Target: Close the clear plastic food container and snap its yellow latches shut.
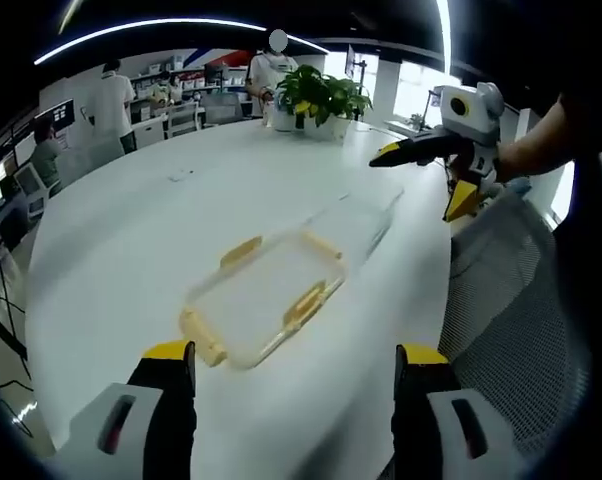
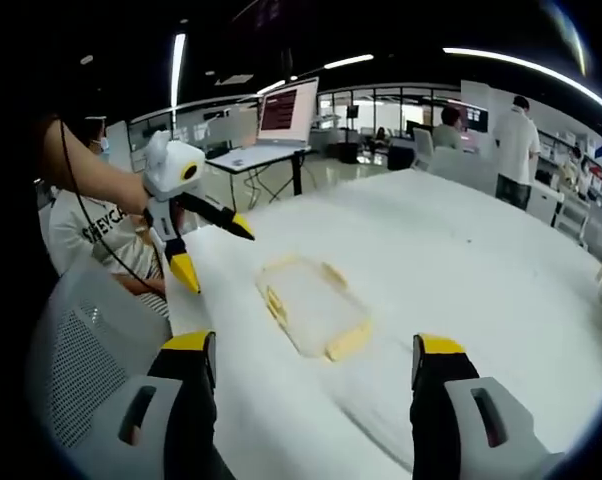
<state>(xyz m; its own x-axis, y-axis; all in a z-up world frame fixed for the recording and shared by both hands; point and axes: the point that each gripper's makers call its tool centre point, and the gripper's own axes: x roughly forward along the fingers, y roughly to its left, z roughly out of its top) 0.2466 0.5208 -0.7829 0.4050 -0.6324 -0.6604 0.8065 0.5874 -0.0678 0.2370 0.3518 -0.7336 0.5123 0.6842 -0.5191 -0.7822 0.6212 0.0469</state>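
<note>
A clear plastic container point(image 1: 266, 295) with yellow latches point(image 1: 305, 303) lies flat on the white table point(image 1: 131, 230), just beyond my left gripper point(image 1: 296, 355), whose jaws stand open and hold nothing. A second clear plastic piece point(image 1: 359, 218) lies against its far end. Past that piece my right gripper point(image 1: 418, 183) hovers open above the table edge, held by a hand. In the right gripper view the container point(image 2: 311, 300) lies ahead of the open right gripper point(image 2: 313, 348), with a yellow latch point(image 2: 347, 343) at its near corner. The left gripper point(image 2: 217, 253) hangs open to its left.
A grey mesh chair point(image 1: 511, 300) stands at the table's edge, and a seated person point(image 2: 101, 235) is behind it. A potted plant point(image 1: 321, 95) is at the far end of the table. A laptop point(image 2: 286, 115) sits on a desk beyond. People stand in the background.
</note>
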